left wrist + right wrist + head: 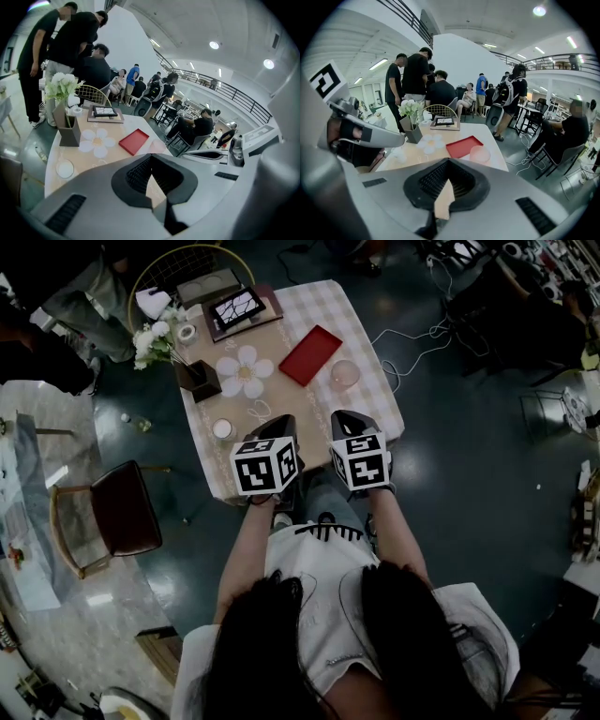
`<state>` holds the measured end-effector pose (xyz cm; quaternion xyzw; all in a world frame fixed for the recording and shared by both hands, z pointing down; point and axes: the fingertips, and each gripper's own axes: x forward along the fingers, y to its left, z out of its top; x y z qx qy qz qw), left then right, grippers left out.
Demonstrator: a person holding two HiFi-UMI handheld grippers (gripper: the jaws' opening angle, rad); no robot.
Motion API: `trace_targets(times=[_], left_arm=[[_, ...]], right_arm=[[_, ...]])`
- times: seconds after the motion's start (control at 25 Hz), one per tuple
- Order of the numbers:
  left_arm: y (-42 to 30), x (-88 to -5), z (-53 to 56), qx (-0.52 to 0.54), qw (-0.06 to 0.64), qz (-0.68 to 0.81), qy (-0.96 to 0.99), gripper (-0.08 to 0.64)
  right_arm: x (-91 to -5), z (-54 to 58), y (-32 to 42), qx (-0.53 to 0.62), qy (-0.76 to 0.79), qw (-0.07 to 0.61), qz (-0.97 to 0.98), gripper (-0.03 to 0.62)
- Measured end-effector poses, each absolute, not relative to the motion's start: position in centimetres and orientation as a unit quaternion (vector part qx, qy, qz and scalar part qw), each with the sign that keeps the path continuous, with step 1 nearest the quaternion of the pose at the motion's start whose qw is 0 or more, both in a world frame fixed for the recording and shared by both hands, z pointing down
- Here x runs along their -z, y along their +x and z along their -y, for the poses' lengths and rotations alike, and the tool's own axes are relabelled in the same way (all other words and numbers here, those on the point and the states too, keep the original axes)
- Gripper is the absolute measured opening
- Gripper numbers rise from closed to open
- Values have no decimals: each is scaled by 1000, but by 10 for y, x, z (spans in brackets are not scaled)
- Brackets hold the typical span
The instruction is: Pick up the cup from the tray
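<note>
Cup seen just beside red tray, at its 4 o'clock, on worktop — apparently not on tray. Judged light, thin-walled, easily tipped — best pinched across rim. Left tool and right tool both closed, nothing held.

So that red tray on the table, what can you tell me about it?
The red tray is a flat, shallow rectangle with a low raised rim, plain and smooth, plastic by the look of it. Nothing lies in it. It rests flat on the checked tablecloth, slanted to the table's edges, between the flower-shaped mat and the pale pink cup, which stands on the cloth close by its side; whether they touch is unclear.
</note>
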<state>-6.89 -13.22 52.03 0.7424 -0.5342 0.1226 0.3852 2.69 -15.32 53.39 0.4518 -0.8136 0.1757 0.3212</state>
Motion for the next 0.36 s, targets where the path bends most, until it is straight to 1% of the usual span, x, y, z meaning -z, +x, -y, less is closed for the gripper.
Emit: trace_targets(times=[0.36], left_arm=[[-65, -518, 131, -122, 382, 534, 744, 4]], right_arm=[[-530, 148, 24, -166, 445, 320, 820, 9]])
